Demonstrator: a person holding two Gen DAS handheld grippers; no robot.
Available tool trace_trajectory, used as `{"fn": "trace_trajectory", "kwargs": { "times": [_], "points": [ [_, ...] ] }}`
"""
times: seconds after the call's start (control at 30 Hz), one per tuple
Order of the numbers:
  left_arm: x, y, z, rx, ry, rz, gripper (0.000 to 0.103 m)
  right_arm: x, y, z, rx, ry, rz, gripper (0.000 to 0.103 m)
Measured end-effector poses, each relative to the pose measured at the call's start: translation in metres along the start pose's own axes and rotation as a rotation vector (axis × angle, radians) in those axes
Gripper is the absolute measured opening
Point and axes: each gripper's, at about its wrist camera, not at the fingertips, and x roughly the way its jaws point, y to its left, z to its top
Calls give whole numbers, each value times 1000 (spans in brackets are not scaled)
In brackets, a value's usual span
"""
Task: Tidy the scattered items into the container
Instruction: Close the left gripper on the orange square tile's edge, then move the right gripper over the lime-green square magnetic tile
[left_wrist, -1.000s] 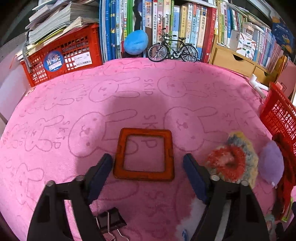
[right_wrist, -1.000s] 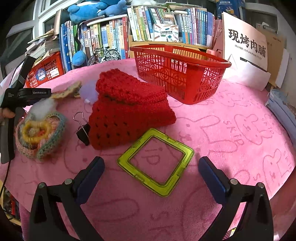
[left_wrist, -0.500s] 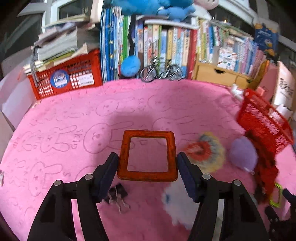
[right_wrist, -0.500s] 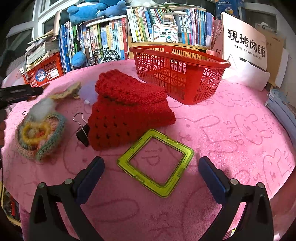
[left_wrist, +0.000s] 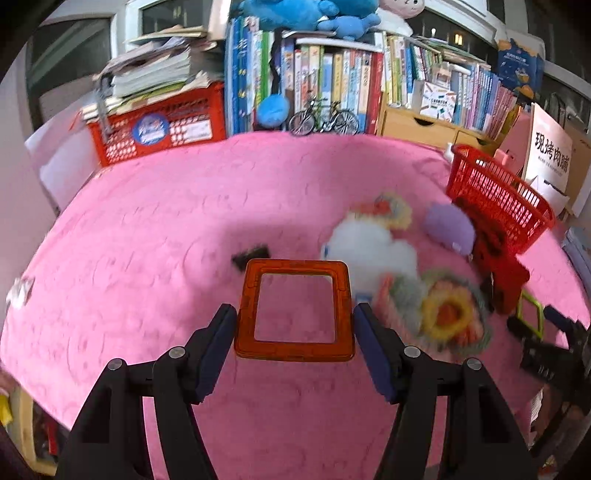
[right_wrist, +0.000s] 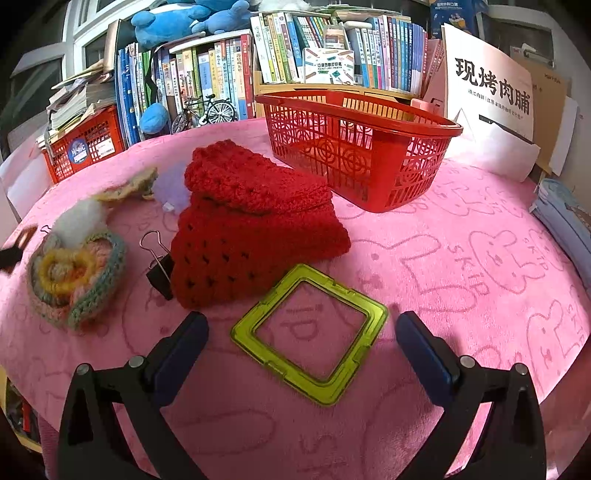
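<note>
Now your big red basket (right_wrist: 369, 155) sits near the far right edge of the pink table (right_wrist: 480, 295), and you can't see anything inside it. Just in front lies the red knitted piece (right_wrist: 251, 236). Your left gripper (left_wrist: 295, 325) pinches the orange square frame (left_wrist: 293, 306) up off the table. Your right gripper (right_wrist: 301, 332) is spread wide around the green square frame (right_wrist: 310, 339), not touching it.

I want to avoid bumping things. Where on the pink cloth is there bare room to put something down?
Bare: the pink cloth right of the red basket and the green square frame. Crowded: the left, where red knitted cloth, binder clip and yarn ring lie close.
</note>
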Motion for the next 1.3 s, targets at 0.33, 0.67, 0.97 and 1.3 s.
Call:
{"fn": "trace_trajectory", "kwargs": {
  "times": [0.33, 0.67, 0.97, 1.3],
  "points": [
    [24, -12, -26, -1, 26, 51, 67, 1, 3, 3, 40, 7, -36, 103],
    [24, -10, -30, -5, -7, 43, 67, -6, -8, 4, 110, 18, -56, 76],
    [24, -10, -31, -7, -10, 43, 67, -12, 10, 4, -270, -10, 128, 74],
    [24, -11, -31, -13, -17, 49, 67, -8, 0, 1, -57, 24, 108, 80]
  ]
}}
